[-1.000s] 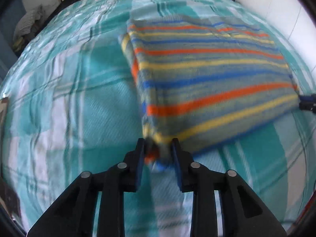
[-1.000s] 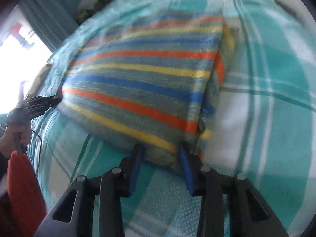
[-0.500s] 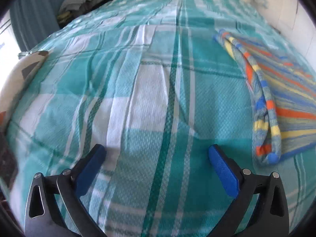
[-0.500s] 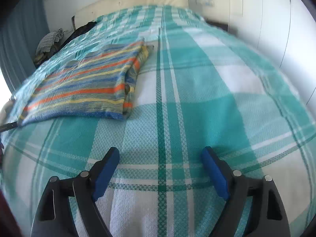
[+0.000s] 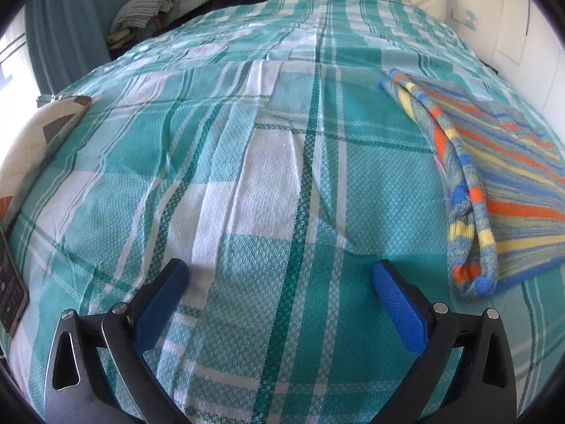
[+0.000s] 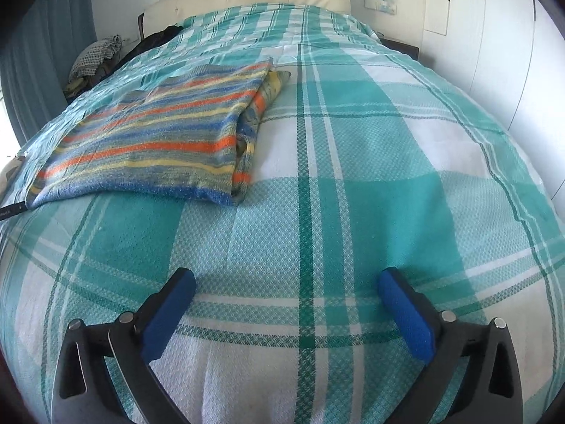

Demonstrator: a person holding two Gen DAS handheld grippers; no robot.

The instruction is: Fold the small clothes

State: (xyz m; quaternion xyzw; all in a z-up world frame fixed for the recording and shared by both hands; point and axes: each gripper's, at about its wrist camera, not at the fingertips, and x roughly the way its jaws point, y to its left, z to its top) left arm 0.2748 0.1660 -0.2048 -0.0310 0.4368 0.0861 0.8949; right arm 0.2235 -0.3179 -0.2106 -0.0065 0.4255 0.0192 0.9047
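Striped top (image 6: 152, 134) lies folded flat on bed (image 6: 353, 176), w/ a layered edge toward bed centre; looks done, maybe one more fold. Left claw (image 5: 279, 282) wide open, empty, top just to its right. Right claw (image 6: 286, 291) jaws just been opening, now wide, nothing btwn, top off to its left. If refolding: grip both near corners evenly, keep edges lined up.

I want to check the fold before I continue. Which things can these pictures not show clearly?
- Striped garment, left wrist view: its right part is cut off by the picture's edge.
- Same garment, right wrist view: the top layer hides the layers beneath.
- Pile of clothes beside the bed: too small and far to identify.
- Dark item, left wrist view: cut off at the left edge.
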